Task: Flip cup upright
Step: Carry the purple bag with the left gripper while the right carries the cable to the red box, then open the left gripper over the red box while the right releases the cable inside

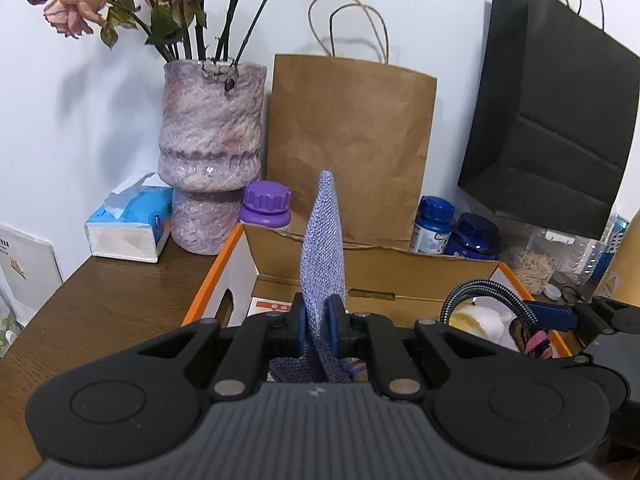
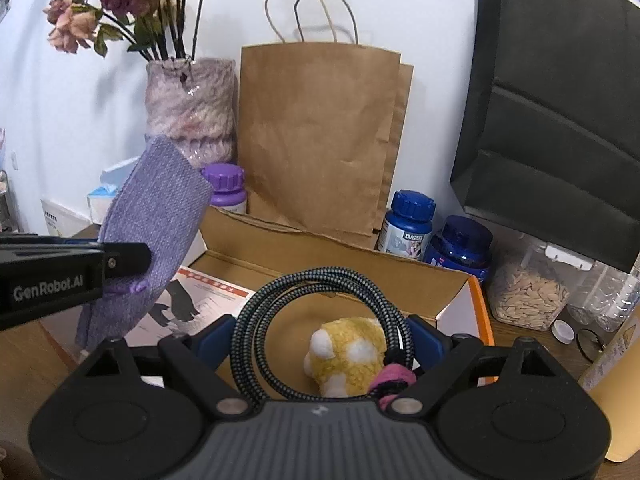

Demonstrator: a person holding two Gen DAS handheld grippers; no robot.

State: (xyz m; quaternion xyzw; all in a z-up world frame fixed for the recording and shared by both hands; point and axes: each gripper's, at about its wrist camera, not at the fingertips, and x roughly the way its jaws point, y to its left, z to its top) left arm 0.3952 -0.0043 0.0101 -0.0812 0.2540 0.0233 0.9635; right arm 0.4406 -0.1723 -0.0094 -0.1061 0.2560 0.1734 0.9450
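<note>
Gripping a purple knitted pouch [image 1: 323, 240] in your left gripper [image 1: 319, 316] and a coiled braided cable [image 2: 320, 320] between your right gripper's [image 2: 320, 344] spread fingers over the cardboard box [image 2: 360, 272], you are showing no cup, so flipping is looking unstarted.
</note>
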